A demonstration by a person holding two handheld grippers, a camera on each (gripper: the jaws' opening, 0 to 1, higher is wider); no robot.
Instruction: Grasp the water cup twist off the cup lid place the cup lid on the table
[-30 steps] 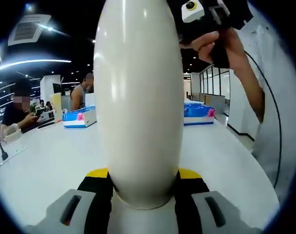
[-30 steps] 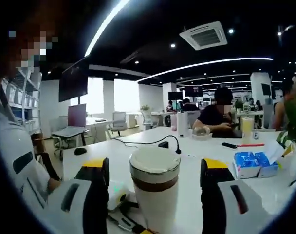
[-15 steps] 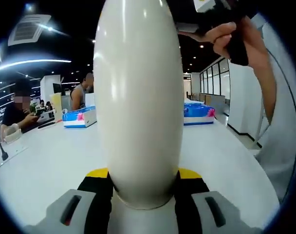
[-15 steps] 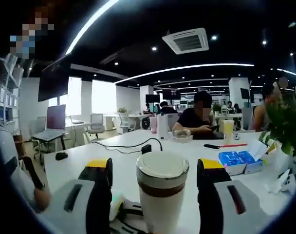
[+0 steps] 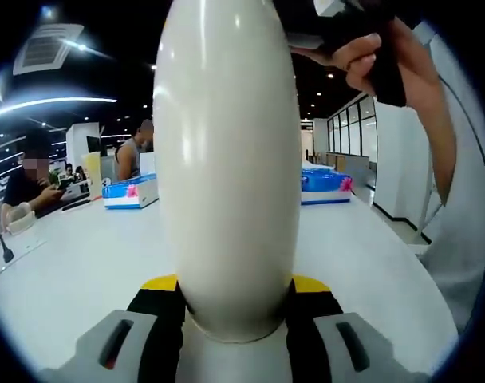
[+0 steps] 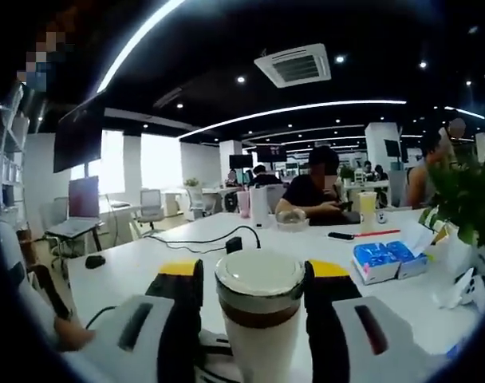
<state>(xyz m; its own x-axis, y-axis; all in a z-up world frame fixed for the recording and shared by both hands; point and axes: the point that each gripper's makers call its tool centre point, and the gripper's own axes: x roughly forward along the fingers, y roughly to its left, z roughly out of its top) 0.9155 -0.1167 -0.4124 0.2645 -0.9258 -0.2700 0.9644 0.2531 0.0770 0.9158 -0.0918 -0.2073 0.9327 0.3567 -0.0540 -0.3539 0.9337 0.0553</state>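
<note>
The left tool (image 5: pixel 230 289) clamps the white water cup (image 5: pixel 226 159) above the worktop (image 5: pixel 83 263); the right tool (image 6: pixel 254 275) grips its cup lid (image 6: pixel 260 275).

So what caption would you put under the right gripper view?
Right gripper closing its jaws around the lid of a white water cup on an office table.
</note>
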